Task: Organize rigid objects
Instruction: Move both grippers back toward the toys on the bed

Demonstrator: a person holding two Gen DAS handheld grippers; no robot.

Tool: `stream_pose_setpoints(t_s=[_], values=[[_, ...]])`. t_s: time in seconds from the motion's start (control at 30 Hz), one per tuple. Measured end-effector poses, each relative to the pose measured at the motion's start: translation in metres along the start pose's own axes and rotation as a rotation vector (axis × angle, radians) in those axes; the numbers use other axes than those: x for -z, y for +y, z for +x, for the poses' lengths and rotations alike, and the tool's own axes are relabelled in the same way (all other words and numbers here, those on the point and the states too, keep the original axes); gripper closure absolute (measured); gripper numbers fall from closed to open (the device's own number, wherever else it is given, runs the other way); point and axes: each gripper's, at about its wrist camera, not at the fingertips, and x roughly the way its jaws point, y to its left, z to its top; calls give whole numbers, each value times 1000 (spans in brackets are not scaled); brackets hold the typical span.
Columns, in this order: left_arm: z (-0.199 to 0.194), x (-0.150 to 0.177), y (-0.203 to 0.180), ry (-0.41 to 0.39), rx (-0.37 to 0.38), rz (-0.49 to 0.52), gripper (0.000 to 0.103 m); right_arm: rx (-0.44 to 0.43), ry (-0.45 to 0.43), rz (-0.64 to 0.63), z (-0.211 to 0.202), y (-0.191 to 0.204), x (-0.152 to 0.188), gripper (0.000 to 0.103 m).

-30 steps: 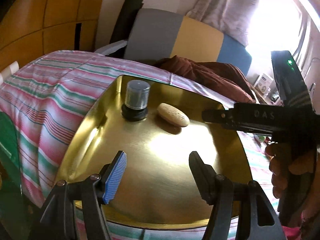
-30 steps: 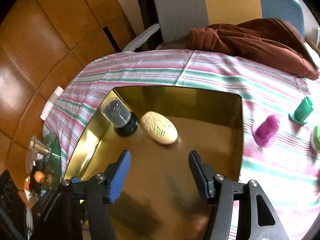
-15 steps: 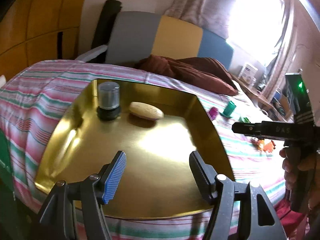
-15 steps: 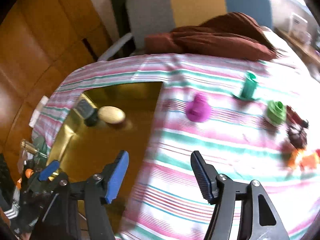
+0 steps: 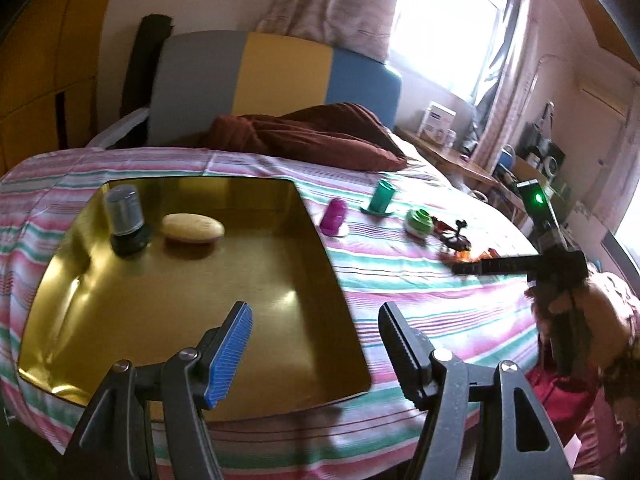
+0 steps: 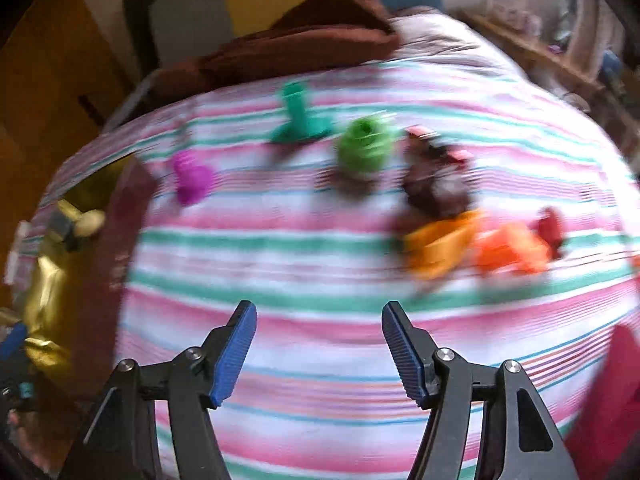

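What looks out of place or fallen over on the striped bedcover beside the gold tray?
Several small toys lie loose on the striped bedcover outside the gold tray. The purple piece lies on its side, while the dark green piece stands upright.

The right gripper [image 6: 319,354] now hangs over the striped cloth [image 6: 320,292] near the small toys, away from the gold tray [image 5: 180,296]; its empty jaws have just been opening.
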Motion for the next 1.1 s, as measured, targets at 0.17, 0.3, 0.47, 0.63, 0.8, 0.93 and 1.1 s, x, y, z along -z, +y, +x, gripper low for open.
stream_pose_setpoints(t_s=[0.17,0.3,0.47,0.63,0.8,0.93,1.1], values=[[4,1,-22,14,27,40,36,151,-113,15,-14,-69,-29,37],[9,3,-39,29,44,84,36,209,-146,104,-12,-118,-39,37],[15,3,-57,46,59,134,36,118,-126,234,-2,-149,-31,37],[29,4,-76,81,98,155,36,22,-115,146,8,-135,-37,37],[39,2,-94,106,133,182,36,66,26,157,36,-140,-34,36],[47,-2,-104,120,147,195,36,-160,62,253,37,-144,-25,36],[64,-8,-116,153,156,203,36,-59,40,175,32,-135,-29,36]])
